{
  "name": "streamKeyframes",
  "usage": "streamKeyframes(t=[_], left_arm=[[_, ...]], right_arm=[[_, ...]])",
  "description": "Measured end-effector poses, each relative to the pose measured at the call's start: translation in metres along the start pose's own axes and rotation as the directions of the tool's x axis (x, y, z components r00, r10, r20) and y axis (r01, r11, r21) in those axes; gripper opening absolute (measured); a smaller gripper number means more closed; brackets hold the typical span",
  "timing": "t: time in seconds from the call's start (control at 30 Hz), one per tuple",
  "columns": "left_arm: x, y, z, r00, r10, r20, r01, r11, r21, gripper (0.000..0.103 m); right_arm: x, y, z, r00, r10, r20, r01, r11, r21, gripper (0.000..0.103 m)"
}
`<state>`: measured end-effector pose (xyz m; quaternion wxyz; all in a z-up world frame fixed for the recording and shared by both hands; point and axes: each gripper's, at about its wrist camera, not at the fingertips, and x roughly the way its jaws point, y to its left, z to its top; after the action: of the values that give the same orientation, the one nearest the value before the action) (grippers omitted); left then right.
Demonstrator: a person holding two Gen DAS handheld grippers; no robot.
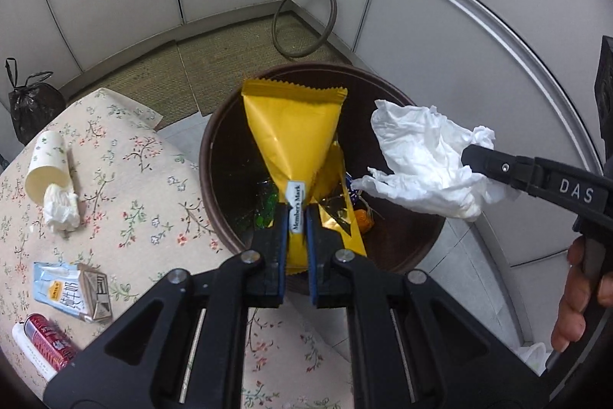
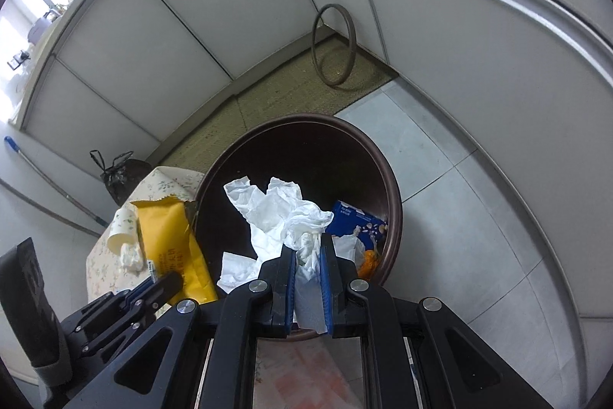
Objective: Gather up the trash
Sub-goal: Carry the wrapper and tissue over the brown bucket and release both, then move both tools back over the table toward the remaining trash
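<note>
Left hand-held gripper (image 1: pixel 297 217) clamps the yellow wrapper (image 1: pixel 295 140); right hand-held gripper (image 2: pixel 308 255) clamps the tissue (image 2: pixel 276 209). Both hang over the open bin (image 1: pixel 417 244), positioned for release.

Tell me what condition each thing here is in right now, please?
Yellow wrapper: pinched in the left gripper, over the bin.
White tissue: crumpled, clamped in the right gripper.
Bin: open, trash at the bottom.
Paper cup: tipped on its side on the table.
Black bag: tied shut, on the floor.
</note>
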<state>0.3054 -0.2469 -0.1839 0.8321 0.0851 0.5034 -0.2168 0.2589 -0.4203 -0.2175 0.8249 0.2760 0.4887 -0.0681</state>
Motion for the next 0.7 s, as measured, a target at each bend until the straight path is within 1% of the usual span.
streamKeyframes(t=[0.07, 0.13, 0.17, 0.2, 0.23, 0.27, 0.3, 0.33, 0.37, 0.47, 0.7], left_arm=[[0.005, -0.002, 0.000, 1.000, 0.004, -0.004, -0.004, 1.000, 0.007, 0.010], [0.009, -0.002, 0.000, 1.000, -0.016, -0.002, 0.016, 1.000, 0.007, 0.011], [0.010, -0.003, 0.000, 1.000, -0.024, -0.005, 0.024, 1.000, 0.003, 0.015], [0.012, -0.002, 0.001, 1.000, -0.024, -0.011, 0.024, 1.000, -0.001, 0.021], [0.012, -0.002, 0.001, 1.000, -0.015, -0.010, 0.015, 1.000, -0.002, 0.037], [0.010, -0.002, 0.001, 1.000, -0.008, -0.001, 0.008, 1.000, -0.002, 0.057], [0.007, -0.001, 0.000, 1.000, -0.002, 0.012, 0.002, 1.000, -0.002, 0.063], [0.006, -0.001, 0.000, 1.000, 0.003, 0.018, -0.003, 1.000, -0.001, 0.065], [0.006, -0.001, 0.000, 1.000, 0.004, 0.016, -0.004, 1.000, -0.001, 0.065], [-0.001, 0.005, -0.001, 1.000, 0.004, 0.013, -0.004, 1.000, -0.009, 0.065], [-0.026, 0.024, -0.011, 1.000, 0.018, 0.025, -0.017, 1.000, -0.024, 0.065]], right_arm=[[0.006, -0.004, 0.000, 1.000, 0.003, -0.004, -0.003, 1.000, 0.009, 0.012], [0.011, -0.006, 0.001, 1.000, 0.006, -0.008, -0.006, 1.000, 0.011, 0.013], [0.014, -0.006, 0.001, 1.000, 0.012, -0.011, -0.011, 1.000, 0.012, 0.016], [0.016, -0.007, 0.001, 1.000, 0.018, -0.014, -0.018, 1.000, 0.017, 0.017], [0.016, -0.009, 0.002, 1.000, 0.020, -0.016, -0.020, 1.000, 0.019, 0.020], [0.017, -0.009, 0.002, 1.000, 0.021, -0.019, -0.021, 1.000, 0.023, 0.031], [0.015, -0.010, 0.002, 1.000, 0.020, -0.015, -0.020, 0.999, 0.026, 0.038], [0.013, -0.010, 0.002, 1.000, 0.022, -0.001, -0.022, 0.999, 0.025, 0.050], [0.010, -0.009, 0.002, 1.000, 0.021, 0.010, -0.021, 1.000, 0.022, 0.054], [0.000, -0.004, 0.004, 0.999, 0.017, 0.032, -0.017, 1.000, 0.006, 0.055], [-0.016, 0.011, 0.004, 0.999, 0.013, 0.050, -0.012, 1.000, -0.020, 0.056]])
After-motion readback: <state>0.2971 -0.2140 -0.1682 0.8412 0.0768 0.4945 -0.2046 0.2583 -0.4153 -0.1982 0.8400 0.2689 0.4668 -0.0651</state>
